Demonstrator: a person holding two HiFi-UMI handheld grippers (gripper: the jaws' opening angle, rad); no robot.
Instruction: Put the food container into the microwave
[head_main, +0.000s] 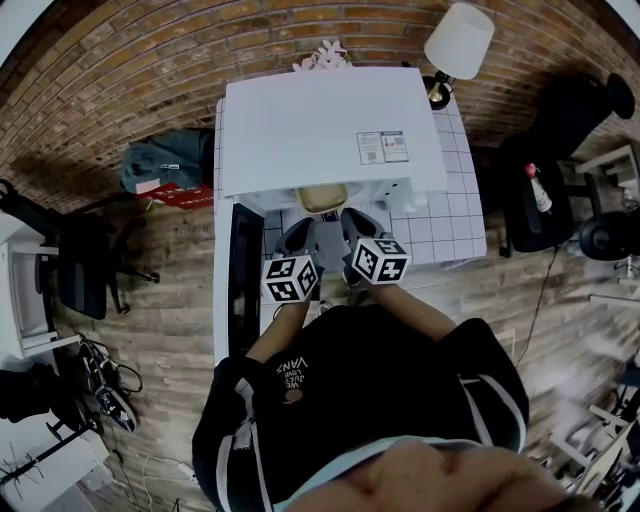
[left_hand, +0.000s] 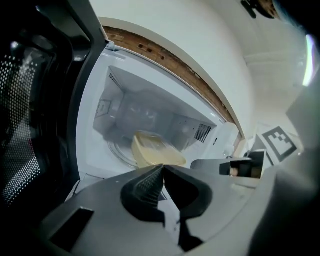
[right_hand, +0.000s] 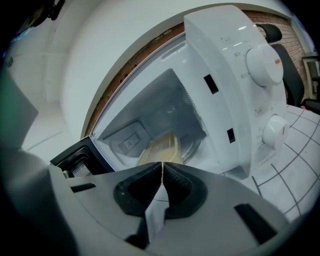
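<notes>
The food container (left_hand: 156, 152) rests inside the microwave (right_hand: 235, 75), just ahead of both tools' tips and touching neither. The left gripper (left_hand: 162, 169) has its jaws pressed together on nothing, and the right gripper (right_hand: 162, 167) likewise. The open door (left_hand: 30, 125) stands close on the left gripper's outer side. Placement looks done. To finish well, draw both tools straight back, clear of the opening, before swinging that door.
</notes>
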